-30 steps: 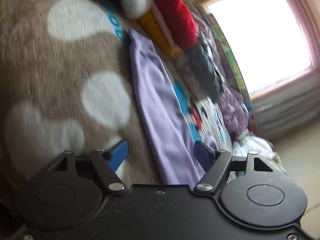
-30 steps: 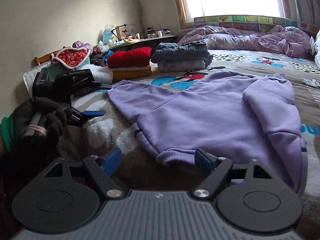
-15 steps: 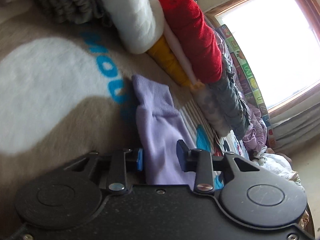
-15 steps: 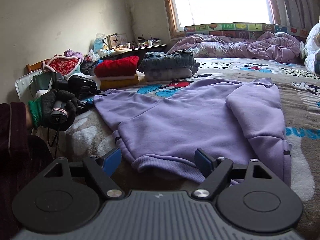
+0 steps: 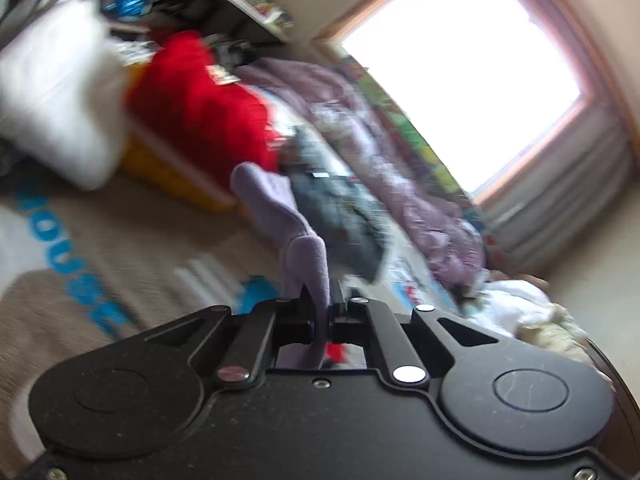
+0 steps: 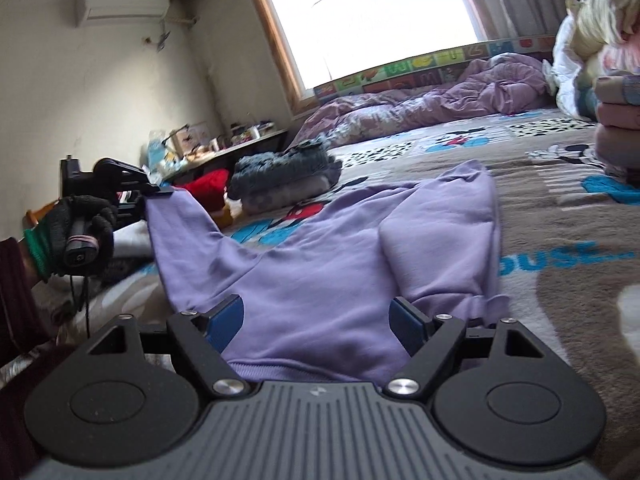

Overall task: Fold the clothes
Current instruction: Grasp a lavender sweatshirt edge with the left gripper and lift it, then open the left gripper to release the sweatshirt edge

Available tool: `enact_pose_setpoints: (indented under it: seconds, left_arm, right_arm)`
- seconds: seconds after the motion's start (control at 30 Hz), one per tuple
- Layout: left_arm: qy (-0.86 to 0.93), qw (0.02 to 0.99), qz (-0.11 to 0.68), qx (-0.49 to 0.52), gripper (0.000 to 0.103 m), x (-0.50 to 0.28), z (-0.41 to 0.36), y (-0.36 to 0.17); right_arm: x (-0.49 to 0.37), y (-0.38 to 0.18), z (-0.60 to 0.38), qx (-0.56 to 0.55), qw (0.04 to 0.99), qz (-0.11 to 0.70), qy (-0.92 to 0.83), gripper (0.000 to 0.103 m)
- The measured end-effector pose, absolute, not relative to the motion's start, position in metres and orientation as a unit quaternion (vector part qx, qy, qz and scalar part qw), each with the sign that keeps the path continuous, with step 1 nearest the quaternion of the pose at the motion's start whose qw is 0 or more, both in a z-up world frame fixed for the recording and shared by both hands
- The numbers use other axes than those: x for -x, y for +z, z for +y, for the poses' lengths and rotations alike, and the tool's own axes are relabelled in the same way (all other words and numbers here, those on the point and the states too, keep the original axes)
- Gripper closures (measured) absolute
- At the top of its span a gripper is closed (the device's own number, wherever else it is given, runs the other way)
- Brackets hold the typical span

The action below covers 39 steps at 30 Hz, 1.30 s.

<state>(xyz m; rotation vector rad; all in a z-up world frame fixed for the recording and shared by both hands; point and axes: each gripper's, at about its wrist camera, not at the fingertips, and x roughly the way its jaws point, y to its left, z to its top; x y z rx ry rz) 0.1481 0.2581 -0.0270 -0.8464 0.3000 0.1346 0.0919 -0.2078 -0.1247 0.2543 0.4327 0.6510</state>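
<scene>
Two grippers: one clamped on cloth, one spread wide, over a lilac sweatshirt on a bed.
Left gripper point(image 5: 326, 314): jaws pressed together on a fold of the sweatshirt's sleeve point(image 5: 280, 216) — they have just been closing, with the cloth between them.
Left hand point(image 6: 78, 236): in a dark knit glove with a green cuff, gripping the tool's handle at the left edge of the right wrist view; a dark sleeve shows behind it.
Right gripper point(image 6: 318, 322): blue-padded fingers point(image 6: 224, 318) stand apart and hold nothing — the sweatshirt's ribbed hem lies low between them; whether the pads touch the cloth cannot be told.
Sweatshirt point(image 6: 320, 280): spread on the blanket, its far sleeve drawn up off the bed to the left gripper, its other sleeve folded over the body on the right.
Blanket point(image 6: 560, 240): brown with white patches, blue lettering and cartoon mice, under the garment.
Folded stacks: a red and yellow pile point(image 5: 200, 96) and a grey pile point(image 6: 284, 176) sit beyond the sweatshirt.
Background: a rumpled purple quilt point(image 6: 440, 96) lies under a bright window point(image 6: 360, 12); the left wrist view is blurred.
</scene>
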Motion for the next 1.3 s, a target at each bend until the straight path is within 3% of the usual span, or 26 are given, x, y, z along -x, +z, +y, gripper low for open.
enact_pose_setpoints:
  seconds: [0.33, 0.5, 0.93, 1.3]
  left_arm:
    - [-0.046, 0.932, 0.128, 0.337, 0.101, -0.165, 0.141, 0.038]
    - [-0.095, 0.939, 0.142, 0.299, 0.101, -0.177, 0.077, 0.042]
    - [-0.177, 0.95, 0.204, 0.156, 0.101, -0.193, -0.083, 0.0]
    - [-0.199, 0.946, 0.257, 0.019, 0.101, -0.207, -0.174, -0.07]
  right_arm:
    - [-0.105, -0.127, -0.263, -0.257, 0.9, 0.194, 0.292, 0.023]
    - [-0.112, -0.137, -0.296, -0.356, 0.871, 0.189, 0.282, 0.023]
    - [-0.128, -0.179, -0.373, -0.546, 0.786, 0.153, 0.245, 0.021]
    - [-0.134, -0.204, -0.41, -0.608, 0.762, 0.116, 0.19, 0.02]
